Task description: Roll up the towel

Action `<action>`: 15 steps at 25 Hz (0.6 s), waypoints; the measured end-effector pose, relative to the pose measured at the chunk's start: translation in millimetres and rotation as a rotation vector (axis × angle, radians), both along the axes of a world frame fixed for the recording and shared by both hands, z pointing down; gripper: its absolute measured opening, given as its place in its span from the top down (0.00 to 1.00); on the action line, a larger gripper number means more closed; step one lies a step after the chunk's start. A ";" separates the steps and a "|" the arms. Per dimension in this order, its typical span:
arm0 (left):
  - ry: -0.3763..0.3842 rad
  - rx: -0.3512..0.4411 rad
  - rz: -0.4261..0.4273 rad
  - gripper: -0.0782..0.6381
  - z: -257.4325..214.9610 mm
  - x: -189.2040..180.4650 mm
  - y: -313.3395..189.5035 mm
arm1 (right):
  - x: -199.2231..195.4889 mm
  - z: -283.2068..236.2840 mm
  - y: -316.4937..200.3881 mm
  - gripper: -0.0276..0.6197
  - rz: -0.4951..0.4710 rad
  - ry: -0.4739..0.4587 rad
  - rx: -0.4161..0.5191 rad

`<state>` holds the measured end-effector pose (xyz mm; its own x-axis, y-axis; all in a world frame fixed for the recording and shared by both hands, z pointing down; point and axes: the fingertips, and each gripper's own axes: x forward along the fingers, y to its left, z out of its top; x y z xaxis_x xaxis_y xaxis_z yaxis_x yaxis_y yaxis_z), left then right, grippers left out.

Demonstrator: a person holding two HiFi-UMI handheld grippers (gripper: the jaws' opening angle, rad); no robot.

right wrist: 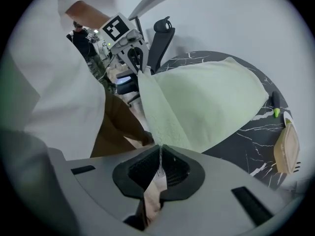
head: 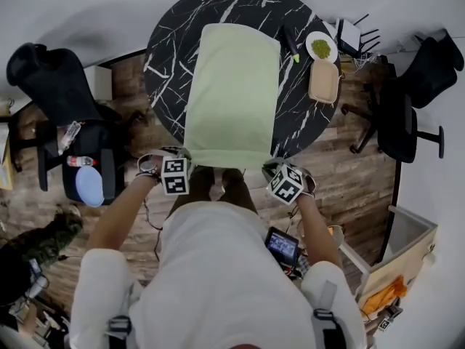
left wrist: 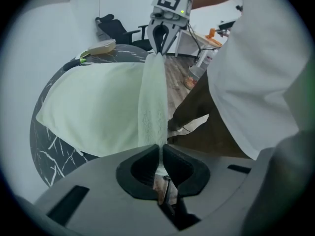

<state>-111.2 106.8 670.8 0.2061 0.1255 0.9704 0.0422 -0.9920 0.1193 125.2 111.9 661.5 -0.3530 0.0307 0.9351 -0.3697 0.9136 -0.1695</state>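
1. Towel (head: 232, 86): pale green, spread flat lengthwise on the round black bench (head: 166, 46). Its far end lies close to the far rim. Its near end is drawn off the near rim toward the person.
2. Left tongs (head: 182, 153): pointing steeply down just off the near rim. They are closed narrow on the towel's near left corner, with cloth pinched between the pads.
3. Right tongs (head: 271, 167): same attitude, closed narrow on the near right corner, with cloth between the pads.
4. Reason for the hold, as judged: one corner in each of the tongs keeps the near edge straight and taut. That edge can then be turned over evenly and rolled toward the far end. The roll itself is not yet begun.
5. Side items: plate (head: 320, 47) with something green on it, tan tray (head: 324, 81) and dark stick (head: 290, 43) sit at the bench's far right. The stick lies just beside the towel's right edge. All three look placed outside the roll's path.
6. Head view only: it shows the towel's full length, the whole bench and both tongs together. The pinch is too small to read there.
7. Gripper views only: they show the cloth seated between the pads. The near edge runs as a tight strip from one of the tongs to the other.
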 end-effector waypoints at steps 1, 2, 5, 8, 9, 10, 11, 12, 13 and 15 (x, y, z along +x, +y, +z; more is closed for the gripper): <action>0.001 -0.009 0.000 0.86 1.9 -1.2 5.9 | -0.3 0.5 4.3 0.95 0.006 -0.008 -0.005; 0.001 -0.012 -0.003 0.86 4.4 -1.8 8.5 | -0.6 1.7 5.7 0.95 0.015 -0.014 -0.007; -0.006 -0.005 -0.014 0.86 8.9 0.0 0.8 | -0.8 4.4 -1.5 0.95 0.041 -0.019 -0.011; -0.025 -0.015 -0.027 0.86 11.0 0.3 -18.2 | 0.0 4.3 -14.5 0.95 0.085 -0.037 -0.061; -0.039 -0.035 -0.034 0.86 13.0 -0.7 -23.6 | -0.2 4.1 -20.4 0.95 0.108 -0.048 -0.080; -0.055 -0.062 -0.044 0.86 15.6 -1.3 -28.0 | -0.3 4.2 -27.1 0.95 0.133 -0.056 -0.095; -0.068 -0.088 -0.057 0.85 18.4 -1.2 -32.5 | -0.1 5.3 -34.0 0.95 0.156 -0.058 -0.103; -0.075 -0.100 -0.073 0.85 21.2 -0.2 -38.5 | 0.4 8.0 -40.7 0.95 0.174 -0.052 -0.105; -0.078 -0.095 -0.093 0.85 23.8 1.3 -46.1 | 0.9 12.0 -47.1 0.95 0.186 -0.041 -0.100; -0.071 -0.057 -0.147 0.82 27.5 4.6 -63.1 | 0.8 19.4 -59.7 0.95 0.211 -0.019 -0.073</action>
<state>-106.5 43.7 698.2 0.1575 0.1542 0.9754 -0.1137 -0.9783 0.1730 126.0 52.3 680.9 -0.3762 0.0219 0.9263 -0.5473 0.8014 -0.2412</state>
